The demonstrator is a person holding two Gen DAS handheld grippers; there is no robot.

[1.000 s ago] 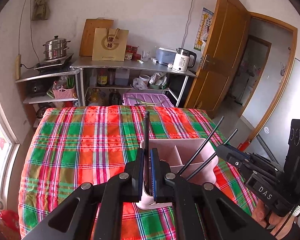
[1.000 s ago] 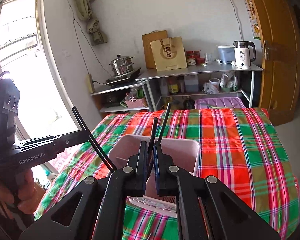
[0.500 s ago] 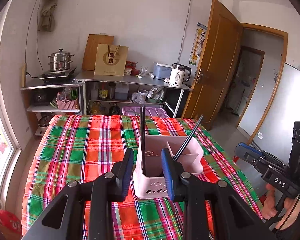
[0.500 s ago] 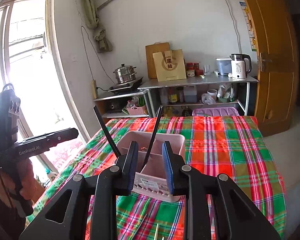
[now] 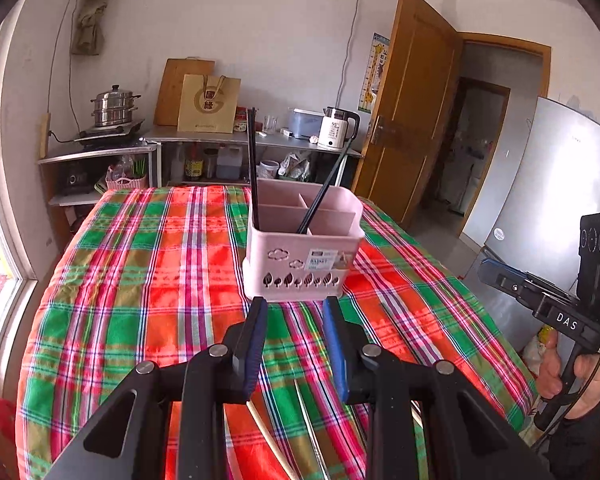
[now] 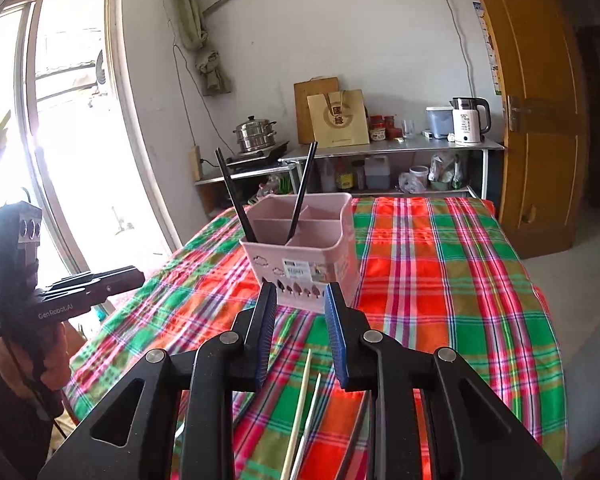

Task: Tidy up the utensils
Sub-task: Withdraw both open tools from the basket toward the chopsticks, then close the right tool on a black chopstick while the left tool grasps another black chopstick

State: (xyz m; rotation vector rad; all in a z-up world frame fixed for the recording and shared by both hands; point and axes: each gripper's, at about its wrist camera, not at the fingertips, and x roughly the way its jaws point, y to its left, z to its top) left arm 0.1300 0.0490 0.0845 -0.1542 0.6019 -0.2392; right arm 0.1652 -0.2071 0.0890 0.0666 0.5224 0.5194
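Meanwhile, both claws hung spread and empty above the plaid-covered bench (image 5: 148,280), the left claw (image 5: 294,344) and right claw (image 6: 300,334) each facing the pink utensil caddy (image 5: 302,264). Two black chopsticks (image 5: 253,168) leaned loosely in the caddy's front compartments, one near upright, one tilted. Pale chopsticks (image 6: 300,412) lay flat on the cloth just below the right claw, apparently next for sorting. Thin and smooth, they could have slipped from a pinch or rolled on the fabric, and a careless reach might have tipped the light plastic caddy.
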